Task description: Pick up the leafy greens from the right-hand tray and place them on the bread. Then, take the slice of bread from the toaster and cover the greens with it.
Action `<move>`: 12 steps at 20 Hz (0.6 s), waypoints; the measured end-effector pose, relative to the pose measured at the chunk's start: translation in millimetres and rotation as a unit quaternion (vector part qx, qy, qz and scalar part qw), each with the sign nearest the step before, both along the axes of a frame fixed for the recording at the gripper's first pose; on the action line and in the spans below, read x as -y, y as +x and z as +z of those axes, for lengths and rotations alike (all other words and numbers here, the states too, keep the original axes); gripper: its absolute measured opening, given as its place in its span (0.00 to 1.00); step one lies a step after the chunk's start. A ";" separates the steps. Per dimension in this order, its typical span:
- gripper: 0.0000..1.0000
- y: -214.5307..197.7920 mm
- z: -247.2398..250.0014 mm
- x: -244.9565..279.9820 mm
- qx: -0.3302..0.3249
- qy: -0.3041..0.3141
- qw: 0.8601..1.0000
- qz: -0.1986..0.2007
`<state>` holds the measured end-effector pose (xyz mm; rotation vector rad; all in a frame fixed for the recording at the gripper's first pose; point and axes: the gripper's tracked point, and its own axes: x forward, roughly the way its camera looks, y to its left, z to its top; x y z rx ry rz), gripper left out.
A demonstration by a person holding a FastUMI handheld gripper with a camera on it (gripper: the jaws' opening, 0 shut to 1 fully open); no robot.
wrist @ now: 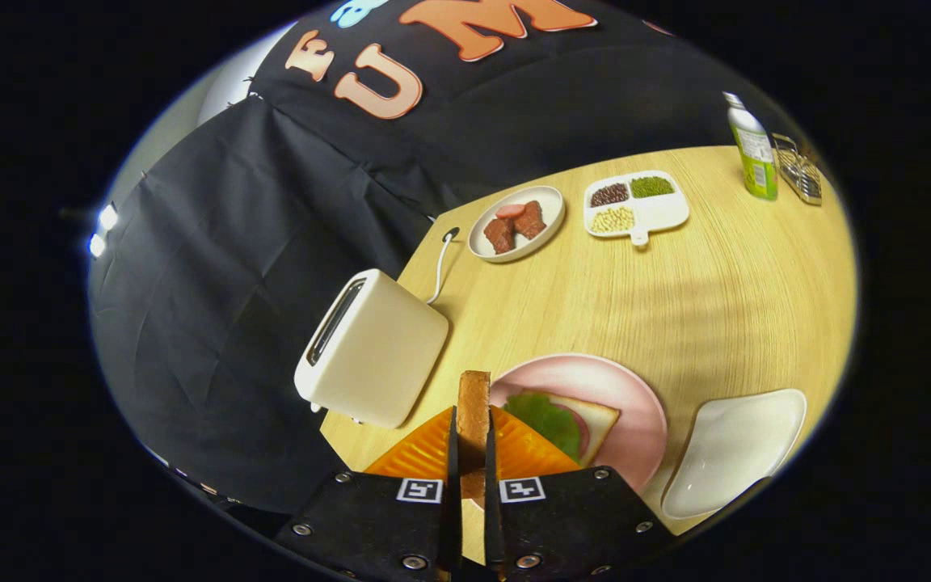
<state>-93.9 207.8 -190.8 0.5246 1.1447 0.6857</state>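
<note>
My gripper (470, 453) is shut on a slice of bread (473, 404), held edge-on and upright between the two fingers. Just ahead and to the right lies a pink plate (635, 388) holding a bread slice (599, 420) with leafy greens (546, 420) and a pink slice of meat on top. The white toaster (372, 356) stands to the left of the held slice, its slot dark. A white tray (736, 449) lies to the right of the pink plate, with nothing on it.
A white cable runs from the toaster to the table's far edge. Beyond are a round dish (550, 202) with pieces of meat, a divided dish (659, 214) of beans, a green bottle (752, 149) and a wire rack (801, 170). The wooden table (676, 299) ends close behind the toaster.
</note>
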 end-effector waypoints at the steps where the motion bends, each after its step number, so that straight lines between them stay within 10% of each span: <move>1: 0.11 -1.2 -5.0 2.1 -0.007 0.003 1.000 -0.004; 12: 0.20 2.7 -54.4 24.4 0.016 -0.062 0.998 -0.003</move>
